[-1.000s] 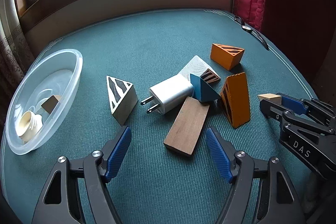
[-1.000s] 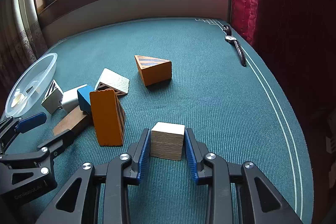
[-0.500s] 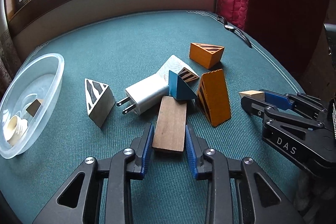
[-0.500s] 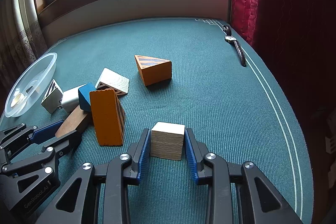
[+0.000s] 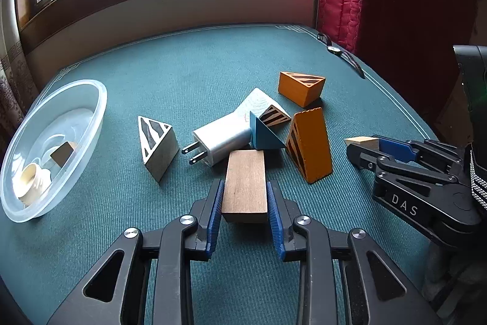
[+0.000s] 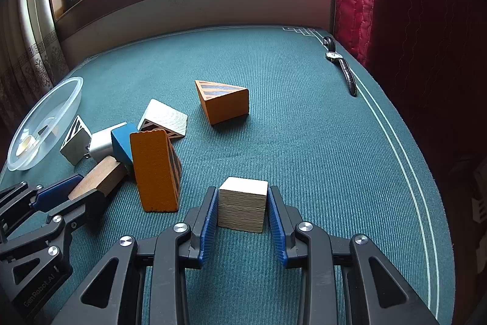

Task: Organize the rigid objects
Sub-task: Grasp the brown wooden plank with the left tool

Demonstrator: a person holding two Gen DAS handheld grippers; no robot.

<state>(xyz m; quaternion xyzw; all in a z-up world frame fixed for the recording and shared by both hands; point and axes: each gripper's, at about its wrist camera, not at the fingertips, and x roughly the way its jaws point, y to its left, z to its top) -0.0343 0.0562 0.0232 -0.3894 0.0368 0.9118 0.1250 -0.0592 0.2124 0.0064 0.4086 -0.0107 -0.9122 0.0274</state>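
Blocks (image 5: pixel 309 144) lie jumbled mid-table around a charger (image 5: pixel 221 138), and we pinch a brown slab (image 5: pixel 245 185) in our left gripper (image 5: pixel 244 213) and a pale cube (image 6: pixel 242 204) in our right gripper (image 6: pixel 242 218), likely bound for the bowl (image 5: pixel 100 108) far left.

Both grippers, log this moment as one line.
left gripper: shut on brown block | right gripper: shut on pale block | bowl: two items
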